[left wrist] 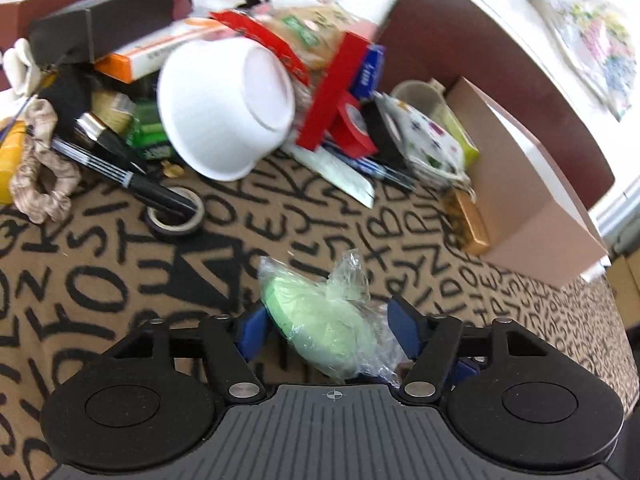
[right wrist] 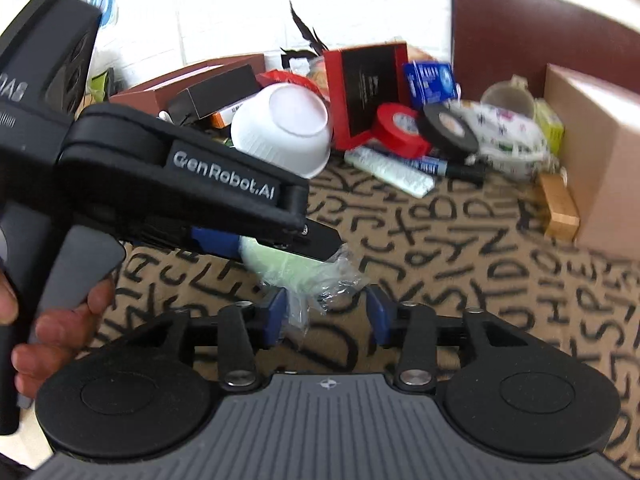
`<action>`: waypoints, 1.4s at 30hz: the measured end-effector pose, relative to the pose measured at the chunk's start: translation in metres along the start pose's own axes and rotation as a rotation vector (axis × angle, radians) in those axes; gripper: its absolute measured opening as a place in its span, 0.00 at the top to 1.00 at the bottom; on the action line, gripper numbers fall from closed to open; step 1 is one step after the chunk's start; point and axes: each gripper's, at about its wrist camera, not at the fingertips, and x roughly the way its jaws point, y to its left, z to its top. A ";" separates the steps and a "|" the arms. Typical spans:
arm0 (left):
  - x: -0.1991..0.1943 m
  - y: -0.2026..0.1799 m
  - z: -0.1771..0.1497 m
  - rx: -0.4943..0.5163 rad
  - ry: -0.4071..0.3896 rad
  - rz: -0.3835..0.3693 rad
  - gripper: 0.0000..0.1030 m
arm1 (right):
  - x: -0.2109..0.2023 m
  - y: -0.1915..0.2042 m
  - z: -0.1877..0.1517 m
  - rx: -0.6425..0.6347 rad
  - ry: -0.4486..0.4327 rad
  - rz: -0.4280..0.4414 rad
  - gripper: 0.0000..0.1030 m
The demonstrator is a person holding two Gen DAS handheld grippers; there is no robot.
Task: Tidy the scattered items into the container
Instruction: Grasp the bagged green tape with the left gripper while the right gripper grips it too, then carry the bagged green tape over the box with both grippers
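We are hovering both grippers over the pale green disc in crinkled clear plastic wrap (left wrist: 320, 320): it is lying between our left gripper (left wrist: 326, 324)'s released jaws, its plastic tail trailing toward six o'clock into our right gripper (right wrist: 326, 316), also unclenched.

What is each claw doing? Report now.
Left claw: open around the green packet, not gripping.
Right claw: open around the same packet's wrapper.

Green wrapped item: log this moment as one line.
object: green item in clear plastic wrap | left gripper: open around it | right gripper: open at wrap | surface: lettered cloth
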 end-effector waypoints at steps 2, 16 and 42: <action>0.003 0.007 0.002 -0.021 0.010 0.001 0.26 | 0.004 0.002 0.003 -0.020 -0.004 0.013 0.52; 0.011 0.033 0.011 -0.053 0.028 -0.047 0.57 | 0.041 0.011 0.008 -0.055 0.056 0.080 0.41; -0.001 -0.143 0.036 0.237 -0.018 -0.270 0.69 | -0.068 -0.069 0.025 0.063 -0.146 -0.147 0.43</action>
